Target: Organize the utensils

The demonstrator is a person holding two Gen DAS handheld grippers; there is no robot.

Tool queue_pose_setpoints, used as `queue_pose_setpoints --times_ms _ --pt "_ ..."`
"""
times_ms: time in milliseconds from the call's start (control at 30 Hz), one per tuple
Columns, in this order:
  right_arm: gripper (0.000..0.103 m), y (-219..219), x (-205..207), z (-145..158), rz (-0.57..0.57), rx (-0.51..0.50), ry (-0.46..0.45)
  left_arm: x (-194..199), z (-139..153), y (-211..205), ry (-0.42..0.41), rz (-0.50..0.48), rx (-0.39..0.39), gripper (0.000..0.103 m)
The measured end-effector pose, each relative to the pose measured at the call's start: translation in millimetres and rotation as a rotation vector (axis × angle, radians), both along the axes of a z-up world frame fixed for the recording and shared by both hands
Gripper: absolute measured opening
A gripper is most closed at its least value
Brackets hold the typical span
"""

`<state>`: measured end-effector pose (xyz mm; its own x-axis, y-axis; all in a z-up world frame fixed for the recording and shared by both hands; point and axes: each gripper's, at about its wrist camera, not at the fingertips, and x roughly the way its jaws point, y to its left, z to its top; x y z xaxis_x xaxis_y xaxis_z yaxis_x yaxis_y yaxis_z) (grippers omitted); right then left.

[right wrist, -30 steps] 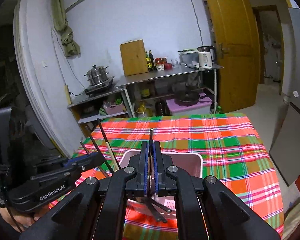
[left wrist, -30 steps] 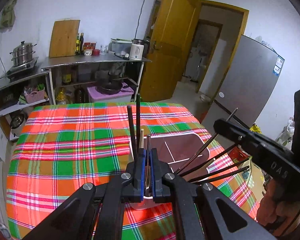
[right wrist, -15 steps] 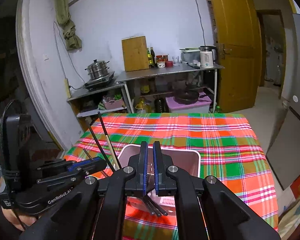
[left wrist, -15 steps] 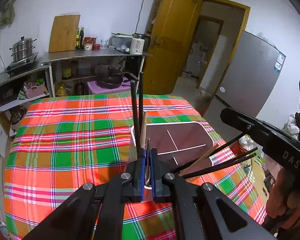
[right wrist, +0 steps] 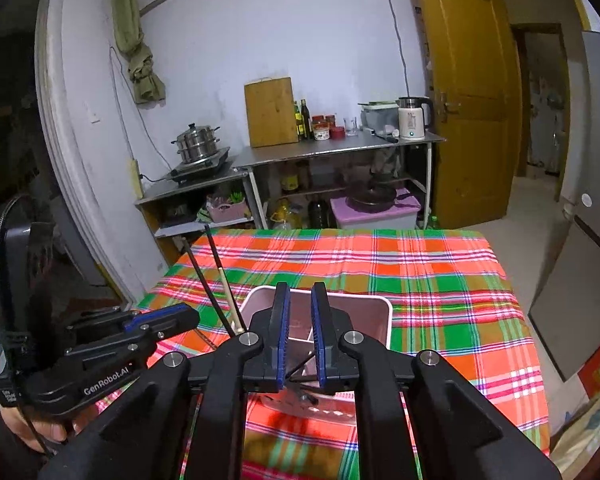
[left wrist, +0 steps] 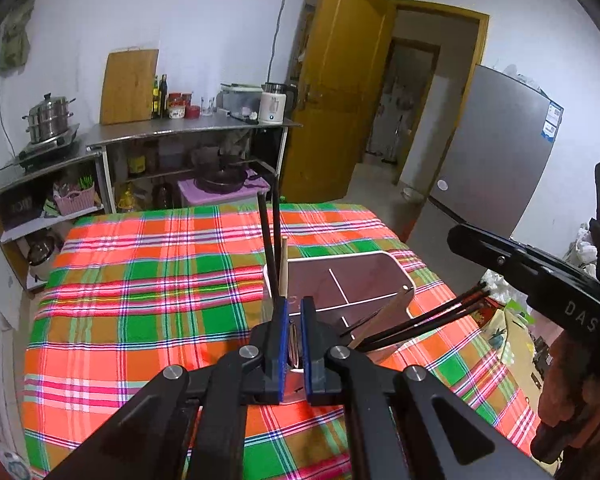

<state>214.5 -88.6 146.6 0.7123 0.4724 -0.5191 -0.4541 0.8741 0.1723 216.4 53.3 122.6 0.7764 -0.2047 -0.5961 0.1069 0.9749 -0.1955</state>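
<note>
Above the tray on the plaid cloth: left gripper narrowed on a metal utensil, dark chopsticks standing upright at the tray's near-left corner. Right gripper parted, empty, over the tray's near edge. More chopsticks leaning across the tray's right side.

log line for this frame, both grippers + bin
left gripper: shut on chopsticks | right gripper: open, empty | bin: on table, chopsticks inside

Chopsticks lean inside the bin (on the table).
</note>
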Motion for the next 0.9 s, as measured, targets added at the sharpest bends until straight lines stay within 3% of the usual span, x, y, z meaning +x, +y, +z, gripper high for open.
queue_pose_setpoints --times_ms 433,600,900 --pt "0.017 -29.2 -54.1 -1.3 -0.025 0.024 -0.026 -63.7 10.7 -8.8 -0.072 0.019 0.029 0.006" --pt "0.02 -36.3 -77.9 -13.6 -0.028 0.023 -0.023 -90.2 -1.3 -20.2 -0.079 0.019 0.033 0.015" --pt "0.02 -39.8 -118.5 -40.7 -0.032 -0.018 -0.014 -123.5 -30.2 -33.0 -0.067 0.022 0.021 0.015"
